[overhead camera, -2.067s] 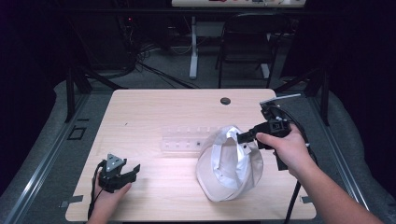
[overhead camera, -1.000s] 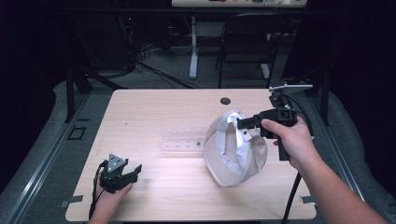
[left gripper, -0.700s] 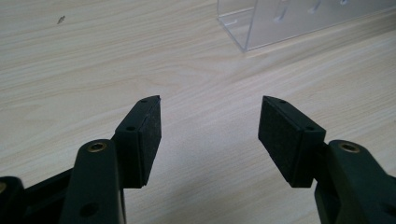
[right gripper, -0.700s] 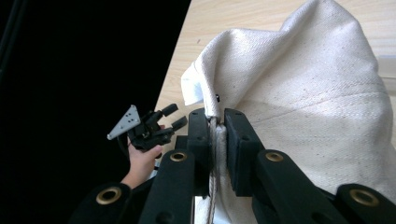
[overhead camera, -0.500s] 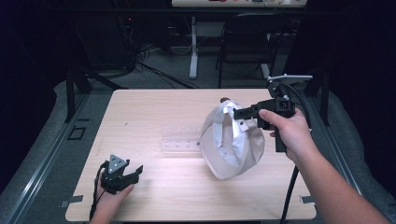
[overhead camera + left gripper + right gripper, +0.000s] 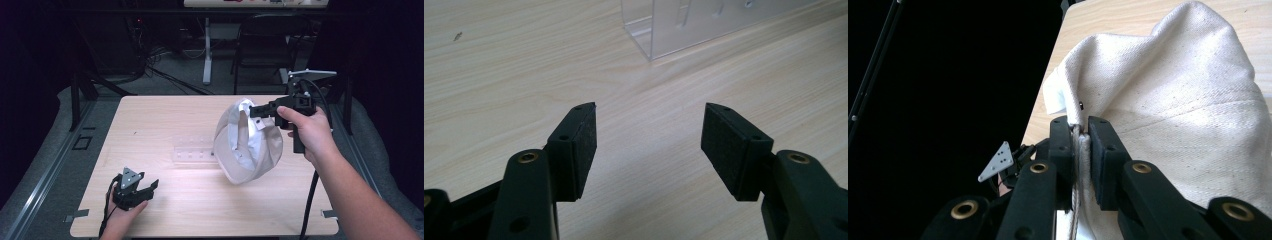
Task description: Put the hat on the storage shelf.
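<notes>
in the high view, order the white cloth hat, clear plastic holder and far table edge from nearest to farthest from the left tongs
1. Clear plastic holder, mid-table, ahead and right of the left tongs.
2. White cloth hat, further right, pinched by the right tongs.
3. Far table edge, at the back.

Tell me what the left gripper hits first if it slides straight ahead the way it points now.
Probably the clear plastic rack. The left gripper has open jaws, with bare light wooden table ahead, then the rack's near corner; depth is uncertain.
</notes>
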Motion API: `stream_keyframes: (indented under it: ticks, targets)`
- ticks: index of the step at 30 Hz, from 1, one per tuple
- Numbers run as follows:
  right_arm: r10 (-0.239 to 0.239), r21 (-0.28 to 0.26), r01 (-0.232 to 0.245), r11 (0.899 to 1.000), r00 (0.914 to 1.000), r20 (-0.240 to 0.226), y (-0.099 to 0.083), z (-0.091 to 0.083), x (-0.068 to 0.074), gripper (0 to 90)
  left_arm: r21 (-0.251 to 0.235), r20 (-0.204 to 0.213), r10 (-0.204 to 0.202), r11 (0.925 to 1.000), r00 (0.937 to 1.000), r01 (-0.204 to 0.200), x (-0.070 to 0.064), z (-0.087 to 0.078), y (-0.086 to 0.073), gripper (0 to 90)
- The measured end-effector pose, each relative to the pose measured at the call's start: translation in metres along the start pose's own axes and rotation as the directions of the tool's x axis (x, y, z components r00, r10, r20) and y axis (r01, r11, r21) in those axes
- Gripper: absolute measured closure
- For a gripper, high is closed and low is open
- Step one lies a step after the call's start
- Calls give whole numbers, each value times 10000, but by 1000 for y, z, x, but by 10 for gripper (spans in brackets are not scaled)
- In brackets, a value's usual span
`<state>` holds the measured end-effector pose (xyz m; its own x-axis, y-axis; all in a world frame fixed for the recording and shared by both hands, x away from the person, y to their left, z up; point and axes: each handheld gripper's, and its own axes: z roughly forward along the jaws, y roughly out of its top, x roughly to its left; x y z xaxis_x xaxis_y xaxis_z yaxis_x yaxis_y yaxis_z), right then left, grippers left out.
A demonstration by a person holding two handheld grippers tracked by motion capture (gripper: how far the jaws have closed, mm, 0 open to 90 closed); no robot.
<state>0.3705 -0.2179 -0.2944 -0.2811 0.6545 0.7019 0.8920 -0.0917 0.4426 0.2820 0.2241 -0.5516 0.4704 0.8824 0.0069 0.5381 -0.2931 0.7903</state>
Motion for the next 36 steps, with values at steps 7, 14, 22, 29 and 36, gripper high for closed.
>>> stream_keyframes:
  ticks: [7, 14, 22, 29, 36]
  targets:
    - [42, -239, -40, 9997, 10000, 71, 6, 1, 1, 817, -86, 204, 224, 9997, 9995, -223, -11, 0, 1, 398]
    - [133, -659, -138, 9977, 9999, -85, 14, 5, 3, 817, -395, 845, 676, 9971, 9941, -645, -35, 0, 12, 393]
    - [213, -891, -222, 9958, 9997, -113, 22, 12, 8, 818, -895, 1568, 1378, 9881, 9780, -1249, -68, 3, 40, 389]
    - [205, -984, -216, 9949, 9997, -121, 30, 20, 13, 817, -1305, 1898, 1952, 9764, 9622, -1723, -100, 14, 69, 370]
    - [274, -1083, -290, 9937, 9995, -160, 35, 27, 16, 817, -1385, 1964, 2449, 9655, 9494, -2204, -129, 20, 92, 371]
